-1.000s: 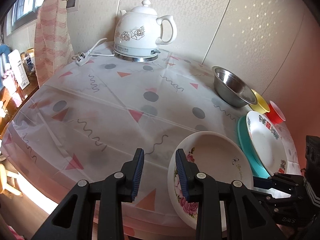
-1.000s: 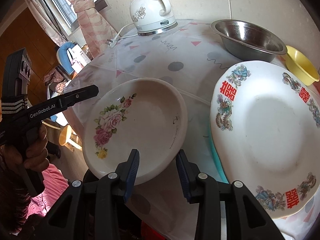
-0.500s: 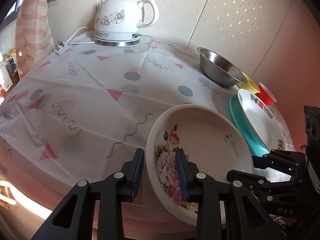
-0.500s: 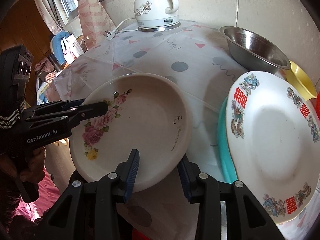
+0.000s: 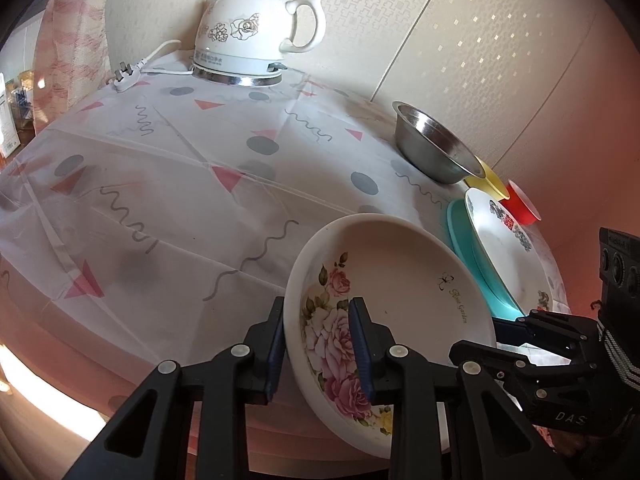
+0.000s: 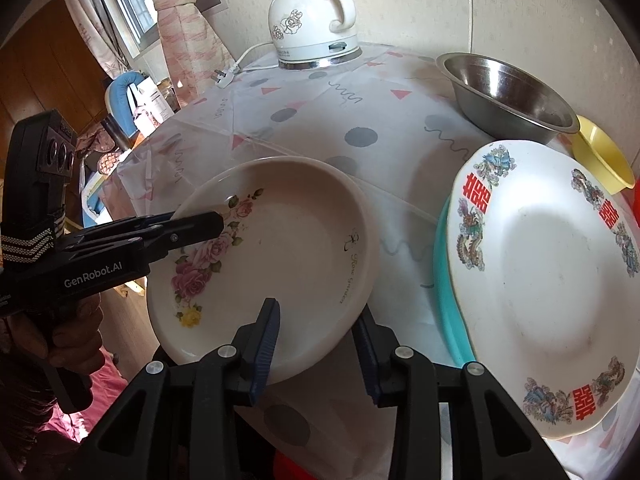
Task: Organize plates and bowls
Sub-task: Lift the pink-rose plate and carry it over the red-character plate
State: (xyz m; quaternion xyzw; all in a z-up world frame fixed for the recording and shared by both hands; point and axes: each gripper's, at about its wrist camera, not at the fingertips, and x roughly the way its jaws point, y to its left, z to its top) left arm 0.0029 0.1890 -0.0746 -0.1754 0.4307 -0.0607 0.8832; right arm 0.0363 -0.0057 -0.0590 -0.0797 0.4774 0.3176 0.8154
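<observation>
Left wrist view: my left gripper [image 5: 320, 344] & right gripper [image 6: 316, 344] both straddle rose plate [image 5: 400, 292] rim, jaws not clamped. Red-character plate [image 6: 552, 280] already on teal plate [image 6: 444, 280]; steel bowl [image 6: 508, 92], yellow bowl [image 6: 604, 156] unstacked.

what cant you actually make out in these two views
- Left wrist view: the rose plate hides the gap in the right gripper, so whether it grips is unclear.
- Right wrist view: the red cup is cut off by the frame edge.
- Both views: the teal plate is mostly covered by the red-character plate.
</observation>
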